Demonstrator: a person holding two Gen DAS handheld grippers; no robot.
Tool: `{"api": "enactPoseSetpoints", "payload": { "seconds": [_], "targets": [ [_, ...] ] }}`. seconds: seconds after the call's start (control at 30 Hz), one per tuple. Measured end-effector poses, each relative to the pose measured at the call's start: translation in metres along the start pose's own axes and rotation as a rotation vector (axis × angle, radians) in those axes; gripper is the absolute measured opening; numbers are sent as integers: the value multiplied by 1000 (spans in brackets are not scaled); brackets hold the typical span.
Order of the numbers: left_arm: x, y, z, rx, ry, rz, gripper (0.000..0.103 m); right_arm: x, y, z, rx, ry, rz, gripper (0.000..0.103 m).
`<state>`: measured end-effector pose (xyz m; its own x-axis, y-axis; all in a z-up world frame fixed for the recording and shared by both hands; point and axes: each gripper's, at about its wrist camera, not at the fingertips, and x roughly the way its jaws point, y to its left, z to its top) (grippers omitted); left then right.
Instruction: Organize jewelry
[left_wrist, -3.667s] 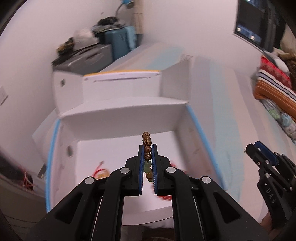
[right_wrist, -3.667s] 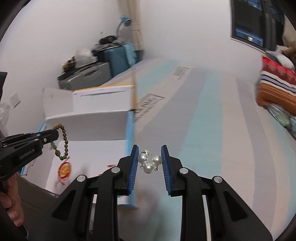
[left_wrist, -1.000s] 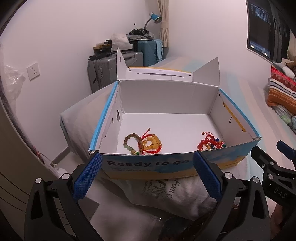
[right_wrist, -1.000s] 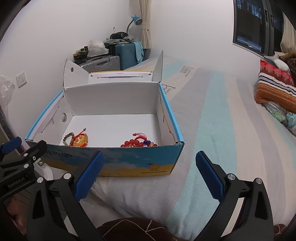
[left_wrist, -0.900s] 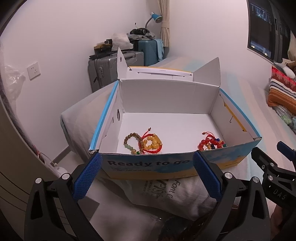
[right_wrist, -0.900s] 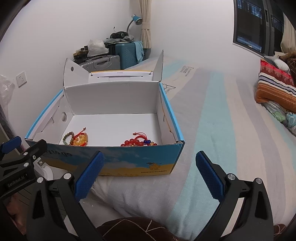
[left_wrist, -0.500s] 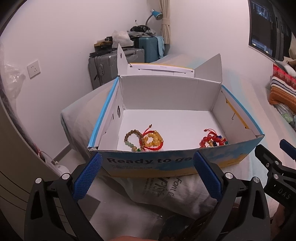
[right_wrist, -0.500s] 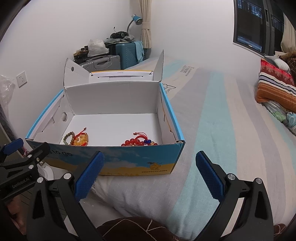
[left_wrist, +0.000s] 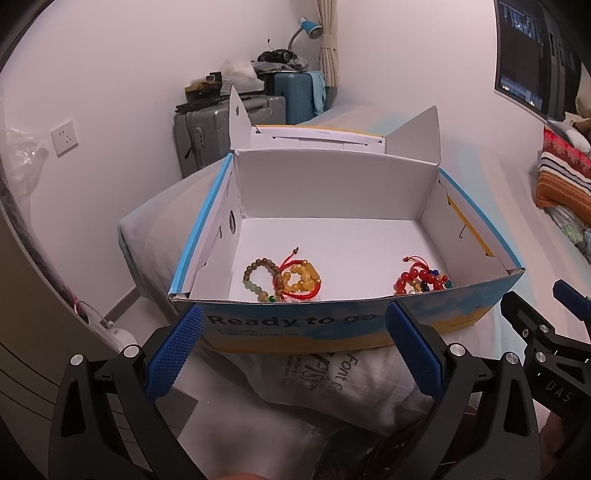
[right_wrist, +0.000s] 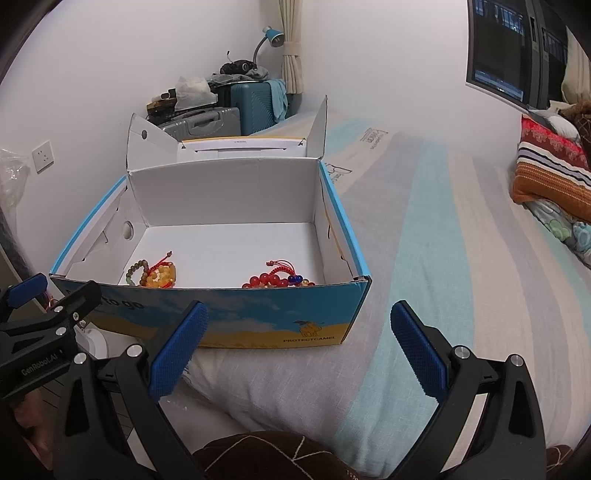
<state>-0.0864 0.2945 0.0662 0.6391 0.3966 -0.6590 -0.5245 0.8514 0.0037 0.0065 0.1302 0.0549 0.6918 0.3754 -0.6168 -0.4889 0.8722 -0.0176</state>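
Note:
An open blue and white cardboard box (left_wrist: 332, 325) stands on the bed; it also shows in the right wrist view (right_wrist: 258, 325). Inside at the left lie a brown bead bracelet (left_wrist: 258, 275) and a yellow bead bracelet with red cord (left_wrist: 301, 280), also in the right wrist view (right_wrist: 159, 276). At the right lies a red bead bracelet (left_wrist: 419, 277), also in the right wrist view (right_wrist: 273, 280). My left gripper (left_wrist: 293, 349) is open and empty, in front of the box. My right gripper (right_wrist: 295, 343) is open and empty, in front of the box.
The box sits on a white pillow (left_wrist: 325, 380) at the bed's edge. The striped bed sheet (right_wrist: 443, 258) stretches right. Folded blankets (right_wrist: 546, 177) lie far right. Suitcases (left_wrist: 229, 122) with clutter stand against the wall behind. A dark cushion (right_wrist: 266, 458) is at the bottom.
Earlier my left gripper held the brown bracelet and my right held pearl jewelry over the box. Both are now open, empty and drawn back. In the last second the left view shifted slightly.

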Motion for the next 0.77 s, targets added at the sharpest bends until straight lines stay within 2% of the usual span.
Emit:
{"api": "enactPoseSetpoints", "payload": {
  "seconds": [0.77],
  "targets": [
    [-2,-4,-1,8,6,-9,96,2,4,-2,2,3,5,95]
  ]
}}
